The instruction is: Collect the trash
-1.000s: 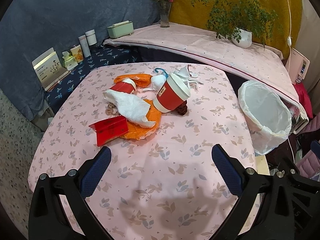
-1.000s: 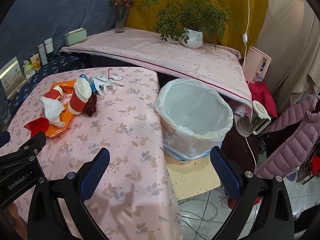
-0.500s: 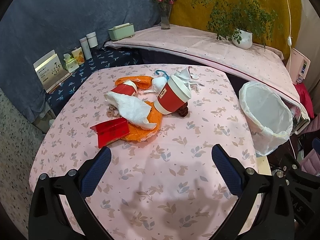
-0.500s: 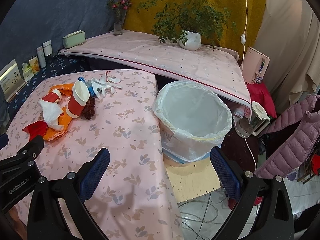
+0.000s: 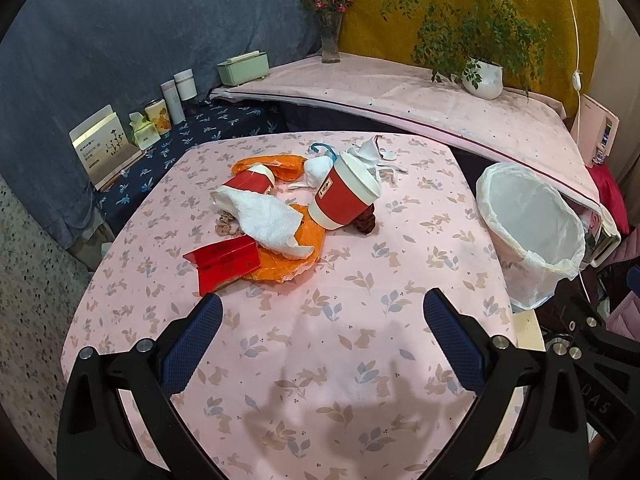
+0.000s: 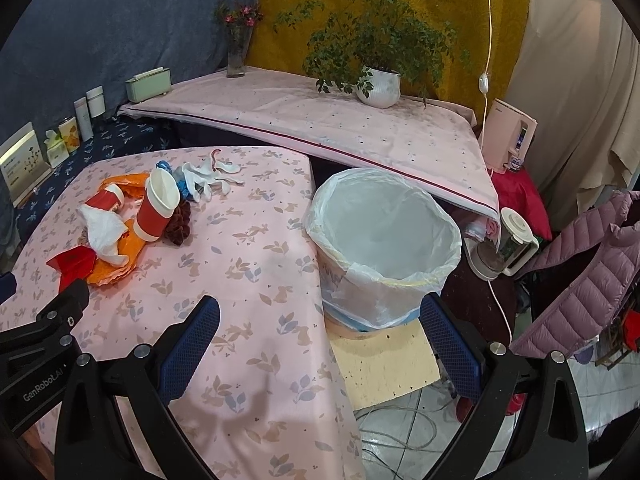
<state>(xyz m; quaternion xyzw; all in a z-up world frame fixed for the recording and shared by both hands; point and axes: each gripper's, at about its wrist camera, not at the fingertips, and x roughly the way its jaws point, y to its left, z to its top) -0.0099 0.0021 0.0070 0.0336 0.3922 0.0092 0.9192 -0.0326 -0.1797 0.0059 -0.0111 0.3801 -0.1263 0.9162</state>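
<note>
A heap of trash lies on the pink table (image 5: 320, 360): a tilted red paper cup (image 5: 346, 196), a smaller red cup (image 5: 250, 180), a white napkin (image 5: 268, 218), orange wrappers (image 5: 288, 264), a red box (image 5: 226, 260), white gloves (image 5: 372, 152) and a brown lump (image 5: 366, 222). A bin lined with a white bag (image 6: 384, 240) stands off the table's right edge. My left gripper (image 5: 320, 340) is open and empty above the near table. My right gripper (image 6: 320, 344) is open and empty, above the table edge in front of the bin.
A shelf under pink cloth (image 6: 340, 120) at the back holds a potted plant (image 6: 378, 84), a vase (image 6: 236, 52) and a green box (image 6: 148, 84). Bottles and cards (image 5: 140, 124) stand at the left. A kettle (image 6: 504, 244) and a purple jacket (image 6: 580, 276) are at the right.
Both grippers have drawn back and risen a little, so the trash and bin look slightly farther away. Nothing on the table has moved.
</note>
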